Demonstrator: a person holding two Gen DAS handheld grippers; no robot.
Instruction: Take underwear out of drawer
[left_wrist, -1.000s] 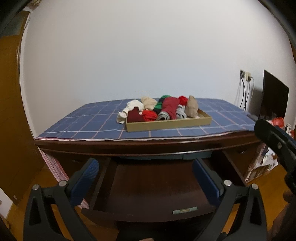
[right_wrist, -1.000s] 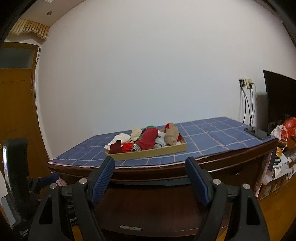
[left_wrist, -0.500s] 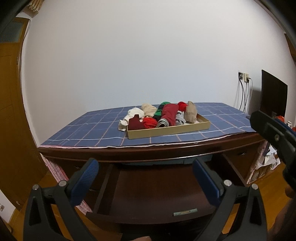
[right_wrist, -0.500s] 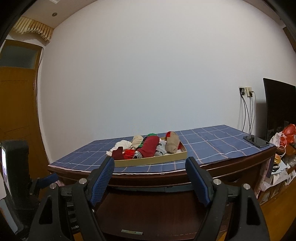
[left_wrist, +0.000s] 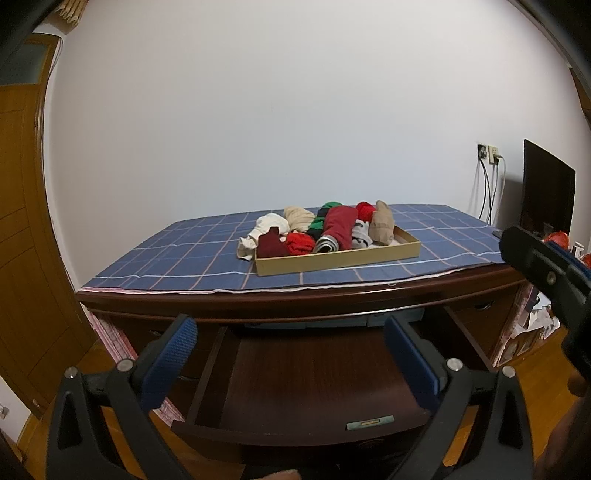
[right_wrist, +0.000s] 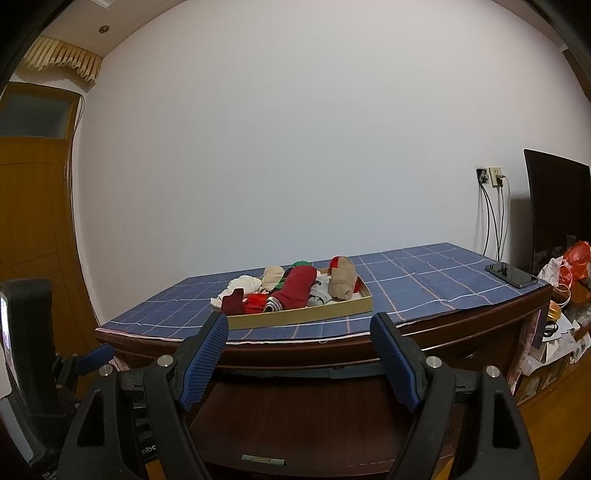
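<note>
Blue checked cloth (left_wrist: 177, 254) over dark wooden desk (left_wrist: 295, 301)

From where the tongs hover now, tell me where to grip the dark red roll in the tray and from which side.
Take the dark red roll across its upper middle, coming down from above with either open tongs. It lies on top of the pile, lengthwise toward the tray's front wall, its grey-striped end low against that wall; neighbours crowd both sides, so a side approach would likely snag them.

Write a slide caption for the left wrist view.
Open left tongs above an empty pulled-out drawer; rolled underwear fills a cardboard tray on the checked-cloth desk.
</note>
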